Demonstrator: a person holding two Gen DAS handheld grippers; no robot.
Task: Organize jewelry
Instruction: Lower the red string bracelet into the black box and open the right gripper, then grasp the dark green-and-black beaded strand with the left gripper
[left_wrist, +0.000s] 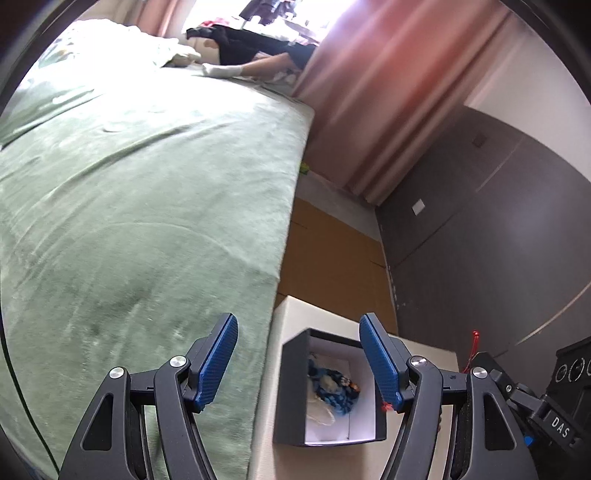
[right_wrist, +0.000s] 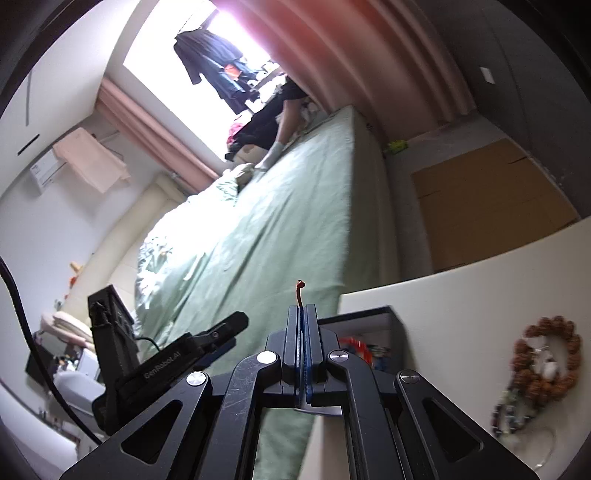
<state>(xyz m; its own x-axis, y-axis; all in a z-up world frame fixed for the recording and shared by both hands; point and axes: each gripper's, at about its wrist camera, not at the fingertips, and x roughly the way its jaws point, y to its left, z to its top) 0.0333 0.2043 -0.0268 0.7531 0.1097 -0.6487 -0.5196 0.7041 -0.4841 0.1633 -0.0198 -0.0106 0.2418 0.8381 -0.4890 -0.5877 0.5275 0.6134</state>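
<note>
Right wrist view shows the right tool (right_wrist: 303, 314) with its blue pads pressed together on a thin red cord (right_wrist: 298, 293), whose knotted end pokes up above the tips; what hangs from the cord below the pads is hidden by the tool body. Such a cord is judged light, limp and a little slippery, so a pinch close to a knot or bead should hold better than one on the bare strand, and any slack will swing. At the right edge of the cream-white bench (right_wrist: 461, 288) lies a loop of rough brown seed beads (right_wrist: 550, 360) with a pale charm in its middle, and just near it a strand of small dark mixed beads (right_wrist: 511, 410); both look hard-beaded but floppy, best taken across the strand where it lies free, not at a single round bead that could roll out of the pads. Left wrist view shows the left tool (left_wrist: 299, 363) with its pads well apart and nothing between them, hovering above the small black cardboard box with a white lining (left_wrist: 295, 417), which already holds a heap of blue beaded jewelry (left_wrist: 334, 387). That box looks light and easily pushed, and sits on the bench just beside the green-covered bed (left_wrist: 147, 206).
</note>
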